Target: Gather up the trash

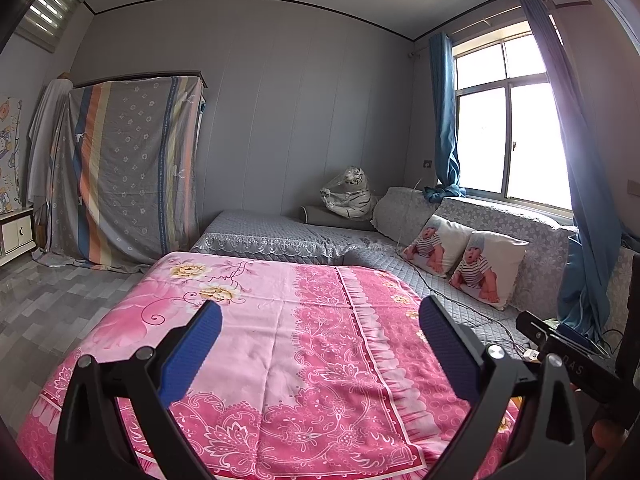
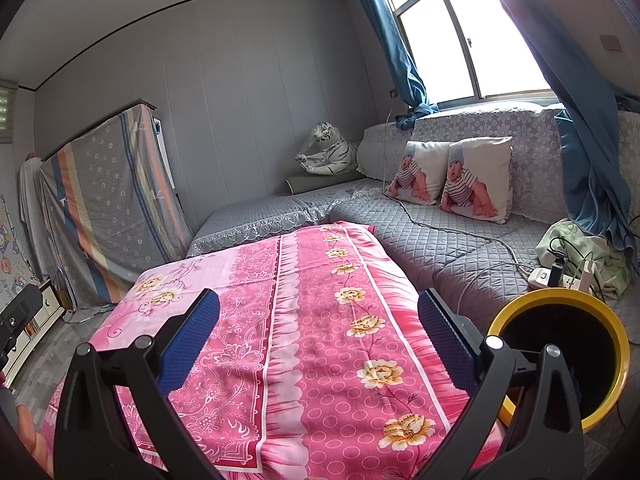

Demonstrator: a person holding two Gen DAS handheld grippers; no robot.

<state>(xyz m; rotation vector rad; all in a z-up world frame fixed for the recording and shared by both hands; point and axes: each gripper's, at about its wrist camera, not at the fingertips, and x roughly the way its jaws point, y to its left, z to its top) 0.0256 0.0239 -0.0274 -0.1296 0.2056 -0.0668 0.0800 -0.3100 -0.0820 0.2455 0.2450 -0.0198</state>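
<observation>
Both the left tongs (image 1: 320, 332) and right tongs (image 2: 319, 330) hung spread apart and empty above the pink cloth (image 2: 320, 320). No trash showed; a yellow-rimmed bin (image 2: 560, 356) stood just right of the cloth.

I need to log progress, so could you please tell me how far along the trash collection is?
Nothing looks done. Both the left gripper and right gripper are open and empty over the pink floral cloth, which shows no trash. The yellow-rimmed bin stands ready at right; its contents are hidden.
</observation>
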